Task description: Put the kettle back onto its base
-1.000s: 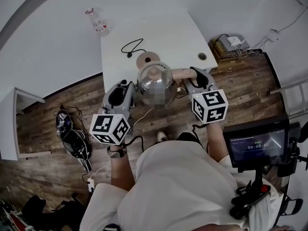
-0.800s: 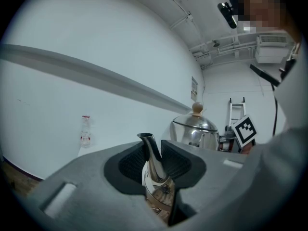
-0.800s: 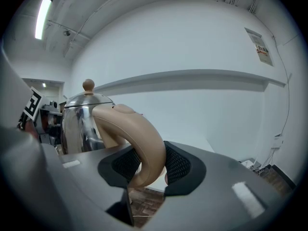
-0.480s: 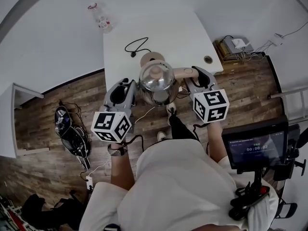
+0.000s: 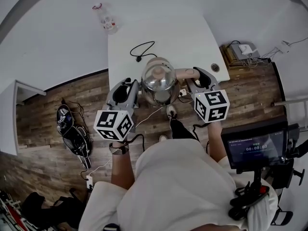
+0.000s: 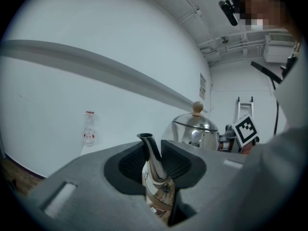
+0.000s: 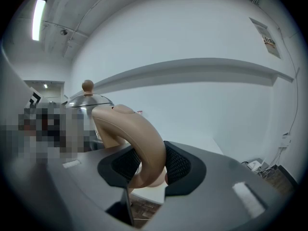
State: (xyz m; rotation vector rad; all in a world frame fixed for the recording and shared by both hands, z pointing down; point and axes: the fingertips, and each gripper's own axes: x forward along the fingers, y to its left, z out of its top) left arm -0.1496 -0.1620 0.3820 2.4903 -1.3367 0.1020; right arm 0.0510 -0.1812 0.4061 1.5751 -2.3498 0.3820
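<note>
The left gripper (image 5: 132, 88) and right gripper (image 5: 195, 78) reach forward side by side, tilted slightly down. Left jaws clamp the kettle (image 5: 158, 81) by its spout (image 6: 153, 160), right jaws by its handle (image 7: 142, 143). The kettle hangs between them over the edge of the surface (image 5: 159, 28).

White walls (image 5: 48, 47) all round, wood-plank floor (image 5: 43, 138), white surface (image 5: 178, 37) against the wall, small monitor (image 5: 254, 147) at right, strip light (image 7: 39, 18) overhead.

A white rectangular table (image 5: 192, 32) bears a looped black cord with its plug (image 5: 143, 49), lying toward the left edge.
</note>
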